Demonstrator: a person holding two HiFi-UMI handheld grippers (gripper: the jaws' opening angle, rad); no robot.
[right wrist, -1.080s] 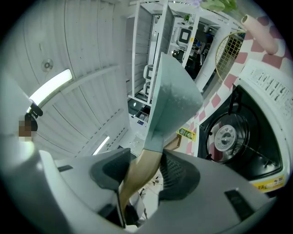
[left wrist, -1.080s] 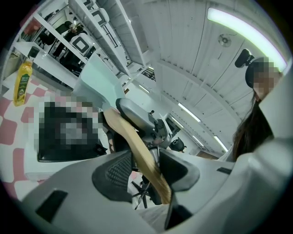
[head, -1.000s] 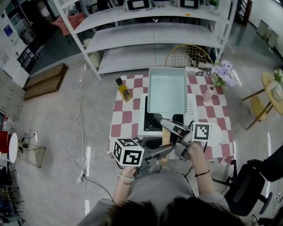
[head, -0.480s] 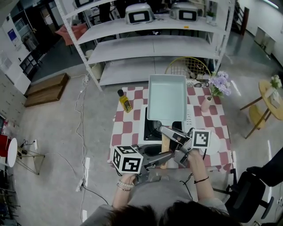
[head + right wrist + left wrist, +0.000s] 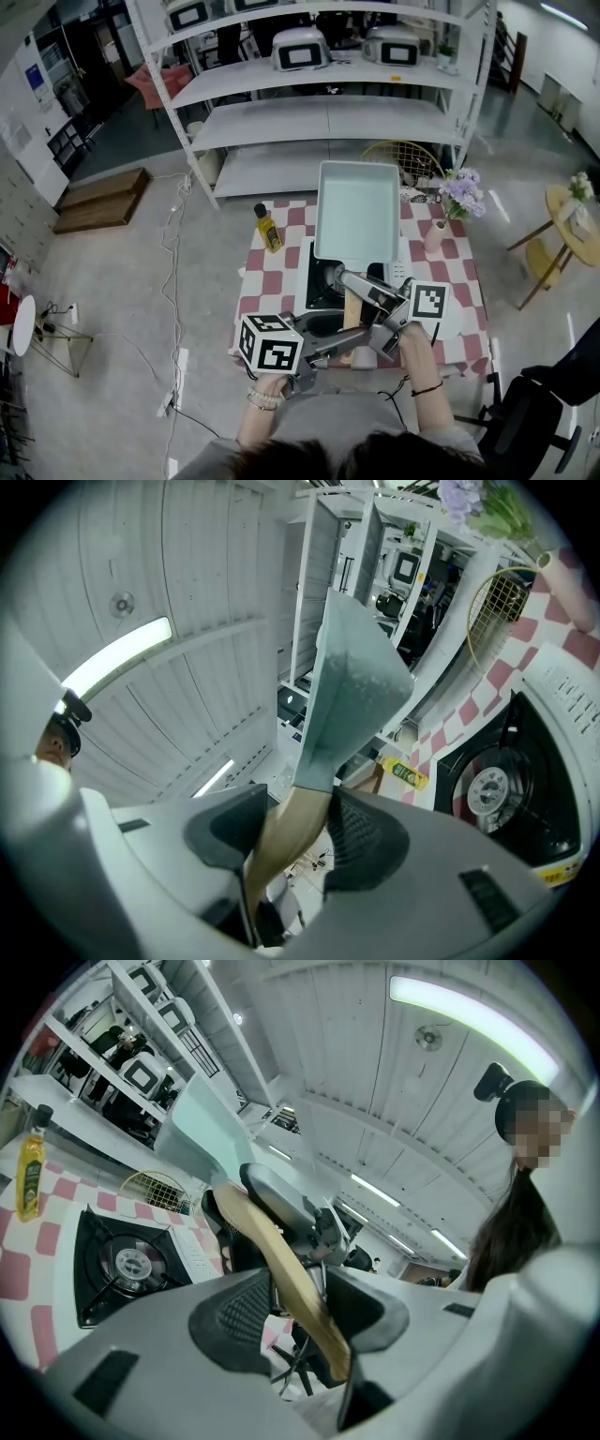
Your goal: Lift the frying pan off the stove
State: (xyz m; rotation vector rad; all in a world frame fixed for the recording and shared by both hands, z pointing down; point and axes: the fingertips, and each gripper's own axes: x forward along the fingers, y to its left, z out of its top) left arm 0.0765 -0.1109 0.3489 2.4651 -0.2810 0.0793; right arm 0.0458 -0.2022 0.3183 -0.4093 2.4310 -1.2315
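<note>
A pale teal rectangular frying pan [image 5: 356, 208] with a wooden handle [image 5: 352, 309] hangs in the air above the black gas stove [image 5: 322, 281]. Both grippers hold it by the handle. My left gripper [image 5: 349, 339] is shut on the handle's near end [image 5: 286, 1274]. My right gripper [image 5: 351, 281] is shut on the handle [image 5: 286, 841] closer to the pan [image 5: 352, 686]. In the left gripper view the pan [image 5: 202, 1124] tilts up past the right gripper [image 5: 291, 1208], and the bare burner [image 5: 127, 1265] lies below it.
The stove stands on a table with a red-and-white checked cloth [image 5: 267, 281]. An oil bottle [image 5: 269, 231] stands at its far left, a vase of purple flowers [image 5: 454, 199] at its far right. White shelving [image 5: 328, 112] rises behind. A black chair [image 5: 530, 412] is at right.
Both grippers have risen a little with the pan, which now hangs higher over the stove. The grips on the handle look unchanged.
</note>
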